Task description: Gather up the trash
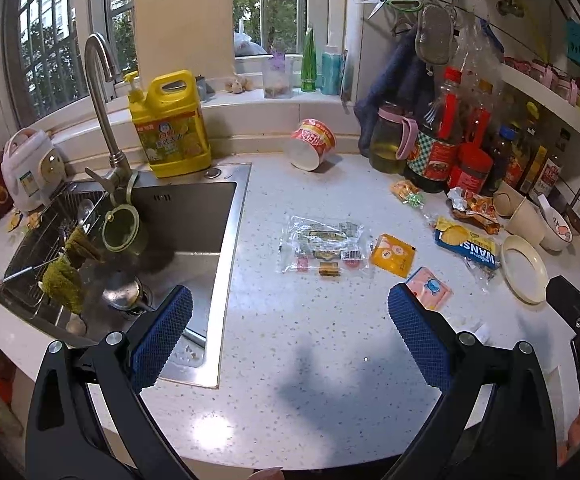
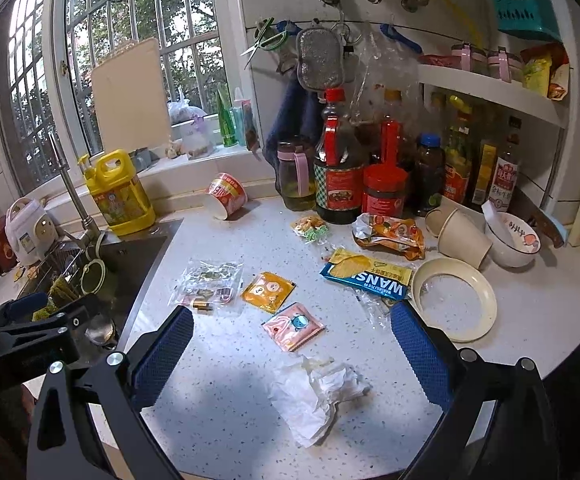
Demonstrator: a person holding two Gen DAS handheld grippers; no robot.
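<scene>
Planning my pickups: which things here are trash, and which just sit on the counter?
Trash: crumpled tissue, pink packet, orange packet, clear wrapper, blue snack bag, noodle cup.

Not trash: soap jug, sauce bottles, bowl.

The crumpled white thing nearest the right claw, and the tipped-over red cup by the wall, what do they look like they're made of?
The crumpled white wad looks like tissue or thin paper: matte, soft creases, torn-looking edges. The tipped red cup seems to be printed paperboard with a plain white inside, probably an instant noodle cup; whether it has a plastic lining cannot be told.
</scene>
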